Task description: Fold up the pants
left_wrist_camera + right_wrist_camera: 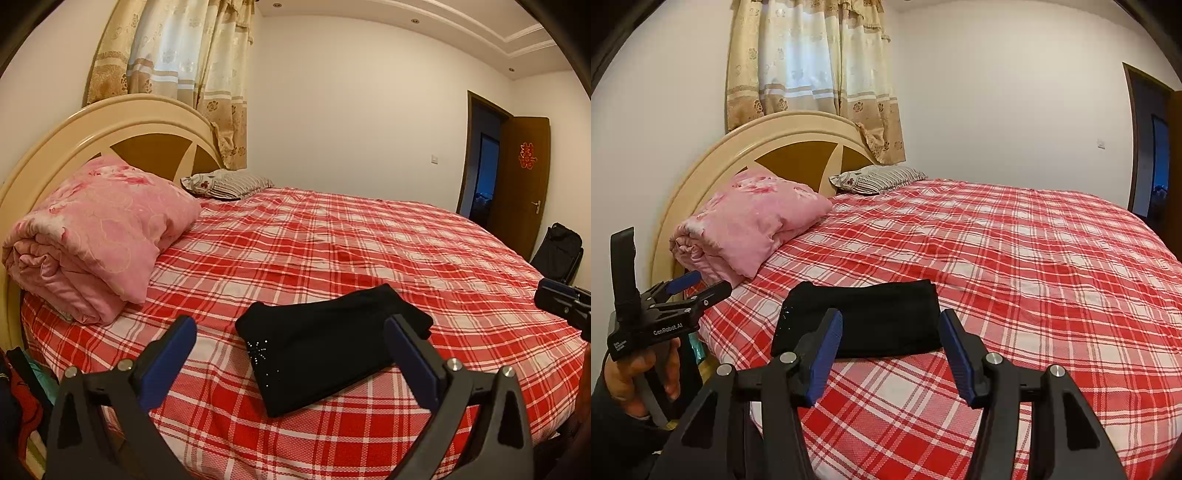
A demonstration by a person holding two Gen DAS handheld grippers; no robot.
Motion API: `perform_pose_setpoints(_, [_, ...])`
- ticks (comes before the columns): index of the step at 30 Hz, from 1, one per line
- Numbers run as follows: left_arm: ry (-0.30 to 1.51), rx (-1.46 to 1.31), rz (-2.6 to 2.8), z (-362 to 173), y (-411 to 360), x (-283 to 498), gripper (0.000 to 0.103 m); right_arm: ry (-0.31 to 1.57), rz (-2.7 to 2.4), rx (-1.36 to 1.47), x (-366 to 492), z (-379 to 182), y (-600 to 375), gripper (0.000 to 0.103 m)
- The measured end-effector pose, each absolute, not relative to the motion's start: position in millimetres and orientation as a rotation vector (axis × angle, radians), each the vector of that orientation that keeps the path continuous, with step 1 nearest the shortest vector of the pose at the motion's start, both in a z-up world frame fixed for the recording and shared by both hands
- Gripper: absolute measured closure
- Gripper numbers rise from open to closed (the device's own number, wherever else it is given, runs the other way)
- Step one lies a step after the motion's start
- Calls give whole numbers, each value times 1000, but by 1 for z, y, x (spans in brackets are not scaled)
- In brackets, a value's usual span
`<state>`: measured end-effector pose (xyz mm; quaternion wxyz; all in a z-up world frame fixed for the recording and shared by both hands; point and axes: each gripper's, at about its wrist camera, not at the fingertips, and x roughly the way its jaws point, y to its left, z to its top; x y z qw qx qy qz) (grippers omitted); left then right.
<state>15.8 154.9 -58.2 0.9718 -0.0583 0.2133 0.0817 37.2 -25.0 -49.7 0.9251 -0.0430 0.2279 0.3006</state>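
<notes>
Lying folded into a compact black bundle near the six o'clock edge of the bed (pixel 369 251): the pants (pixel 325 343), flat on the red plaid sheet, a few sparkly studs showing at the seven o'clock corner. Looking soft, light and limp, probably sagging and unfolding if lifted by one layer only; best pinching through all layers at a folded edge, or at two corners at once. Slightly clingy knit, likely not slippery against the cotton sheet.

Hovering just short of the bundle, the left tool (pixel 291 336), spread wide and gripping nothing. Likewise the right tool (pixel 892 332), parted wide, empty, framing the pants from the bed's near edge.

Giving way under pressure, a soft mattress rather than a firm worktop, so pressing creases flat may be harder. Resting at ten o'clock, a rolled pink quilt (pixel 99 236); at twelve, a striped pillow (pixel 229 182) by the curved headboard (pixel 110 125). Standing open at three o'clock, a brown door (pixel 528 177); hanging behind the headboard, beige curtains (pixel 184 74).
</notes>
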Motion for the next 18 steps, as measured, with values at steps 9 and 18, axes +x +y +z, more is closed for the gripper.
perform_pose_setpoints(9, [437,-119,169,-60,154,14,0,452,614,-87,36,-47,-27,46])
perform_pose_setpoints(18, [416,-115,174,-56,154,12,0,410,623,-90,28,-43,-27,46])
